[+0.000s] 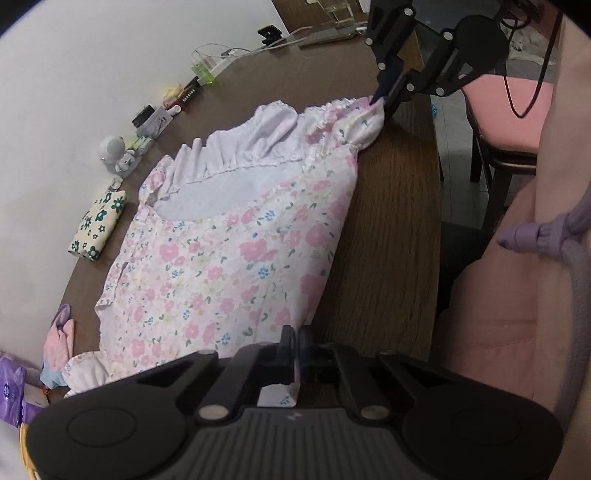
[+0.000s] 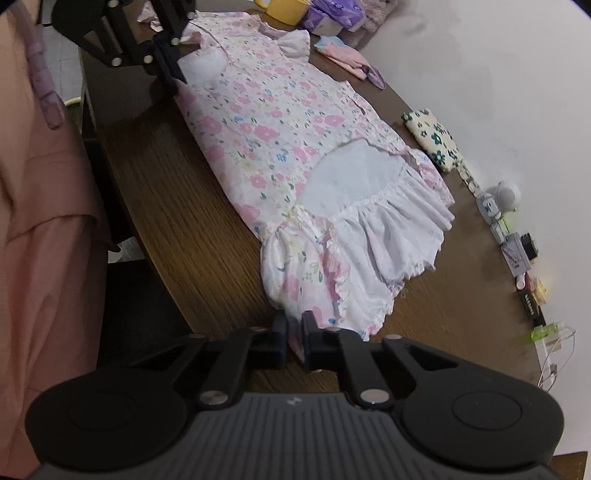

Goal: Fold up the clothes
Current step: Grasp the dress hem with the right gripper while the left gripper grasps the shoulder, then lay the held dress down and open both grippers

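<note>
- Surface, nearest: a dark wood-grain table (image 2: 177, 206) with its near edge running past a person's pink garment (image 1: 509, 295); a lilac drawstring (image 1: 532, 236) hangs against that garment.
- Left gripper (image 1: 297, 354): jaws pressed together on the hem corner of the floral dress (image 1: 221, 258), at the table's near side; a flap of fabric shows between the fingers.
- Right gripper (image 2: 293, 334): jaws pinching the puffed sleeve edge at the dress's shoulder end.
- Task item: one dress, laid flat lengthwise along the table near its front edge, held at both ends. White ground with pink, blue and yellow flowers; a plain white ruffled collar around a pale neckline opening; gathered short sleeves.
- Beyond the dress: one folded cream cloth with dark green flowers (image 1: 98, 225), lying apart from it near the wall.
- At the hem end: one small pink-and-lilac cloth (image 2: 351, 61), purple packets (image 2: 332, 14) and one yellow cup (image 2: 286, 11).
- Along the wall: a row of small objects, among them one white round figure (image 1: 110, 151) and one green translucent block (image 1: 203, 72); the rest are too small to identify.
- Room: a plain white wall (image 2: 480, 74); past the table end, one chair with a pink cushion (image 1: 506, 110).
</note>
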Motion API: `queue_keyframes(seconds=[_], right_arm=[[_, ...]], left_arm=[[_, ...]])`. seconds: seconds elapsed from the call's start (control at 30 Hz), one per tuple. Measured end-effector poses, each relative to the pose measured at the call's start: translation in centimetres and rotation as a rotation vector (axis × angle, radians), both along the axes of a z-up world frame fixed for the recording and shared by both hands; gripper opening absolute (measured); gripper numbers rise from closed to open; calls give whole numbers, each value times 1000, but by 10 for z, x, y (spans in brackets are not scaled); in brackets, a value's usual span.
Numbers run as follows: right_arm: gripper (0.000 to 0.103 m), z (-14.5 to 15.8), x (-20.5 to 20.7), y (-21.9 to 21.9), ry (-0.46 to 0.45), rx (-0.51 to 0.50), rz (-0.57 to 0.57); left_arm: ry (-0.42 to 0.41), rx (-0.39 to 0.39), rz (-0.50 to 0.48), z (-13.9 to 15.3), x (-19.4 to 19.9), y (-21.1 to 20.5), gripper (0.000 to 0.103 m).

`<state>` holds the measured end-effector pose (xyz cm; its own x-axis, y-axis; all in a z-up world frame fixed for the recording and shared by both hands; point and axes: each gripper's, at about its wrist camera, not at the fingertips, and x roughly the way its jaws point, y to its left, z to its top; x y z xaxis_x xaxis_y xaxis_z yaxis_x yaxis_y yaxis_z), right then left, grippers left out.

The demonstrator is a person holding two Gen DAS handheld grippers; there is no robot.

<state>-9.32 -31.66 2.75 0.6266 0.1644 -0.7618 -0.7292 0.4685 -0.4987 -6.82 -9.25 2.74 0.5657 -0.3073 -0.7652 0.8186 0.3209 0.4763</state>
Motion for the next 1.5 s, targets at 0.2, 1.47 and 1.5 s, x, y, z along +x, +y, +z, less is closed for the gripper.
queue_keyframes(seconds=[0.2, 1.47, 1.5], right_arm=[[6, 14, 6, 0, -49, -21, -14], [5, -14, 178, 23, -83, -42, -53], [5, -16, 179, 23, -82, -39, -55]], left_arm=[[-21, -20, 22, 16, 5, 5, 1], [19, -43, 178, 1, 155, 2, 0], [23, -44, 179, 0, 156, 2, 0]])
